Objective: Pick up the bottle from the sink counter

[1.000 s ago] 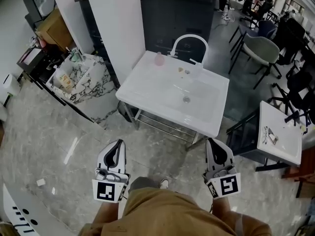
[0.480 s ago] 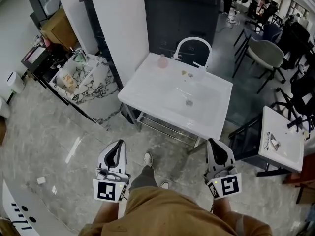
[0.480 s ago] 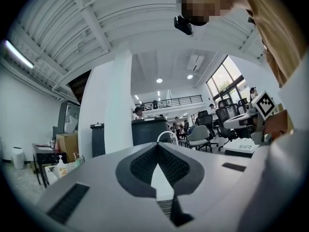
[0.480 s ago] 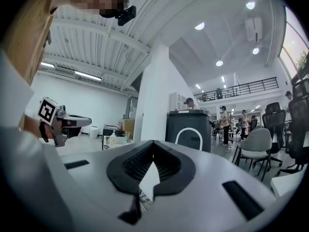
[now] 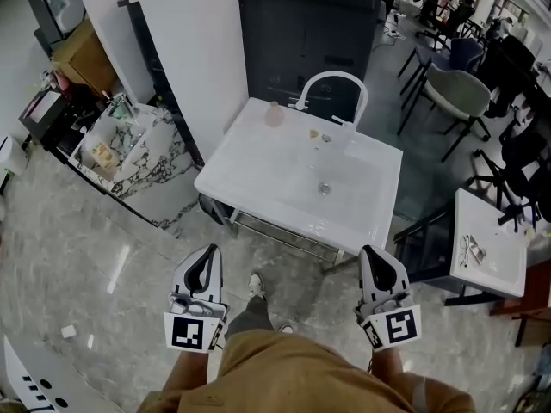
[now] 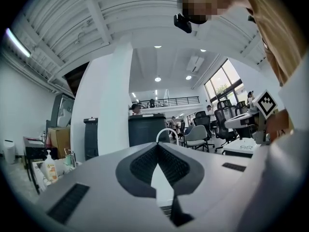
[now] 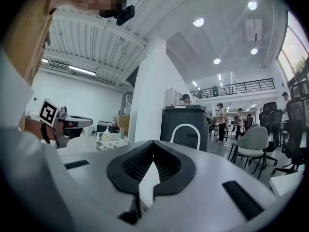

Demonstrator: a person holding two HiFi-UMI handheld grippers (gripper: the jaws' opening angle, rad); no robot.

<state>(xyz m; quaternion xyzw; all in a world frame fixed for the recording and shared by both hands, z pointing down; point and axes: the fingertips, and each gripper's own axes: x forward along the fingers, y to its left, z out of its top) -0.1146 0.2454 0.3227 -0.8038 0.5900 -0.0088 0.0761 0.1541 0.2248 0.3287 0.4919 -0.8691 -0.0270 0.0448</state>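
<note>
Though the left tool (image 5: 205, 265) and right tool (image 5: 381, 269) are shut, empty, the bottle (image 5: 274, 114) near the faucet (image 5: 331, 79) looks light, slick: grip mid-body.

The rectangular sink counter (image 5: 250, 166) is glossy white, and so is the arched metal tap (image 5: 334, 77). The small plastic bottle (image 5: 274, 114) is pale translucent pink. The tall cabinet (image 5: 306, 33) is charcoal black, and the square pillar (image 5: 194, 41) is plain white. The low marble table (image 5: 155, 157) is white with black veining. The polished stone floor (image 5: 77, 248) is grey with pale mottling. The left gripper (image 5: 207, 253) and right gripper (image 5: 377, 253) are white with black ribbed pads. Each marker cube (image 5: 191, 332) has black-and-white square patterns. The person's garment (image 5: 284, 372) is tan, and the padded chair (image 5: 461, 89) is grey-green.
</note>
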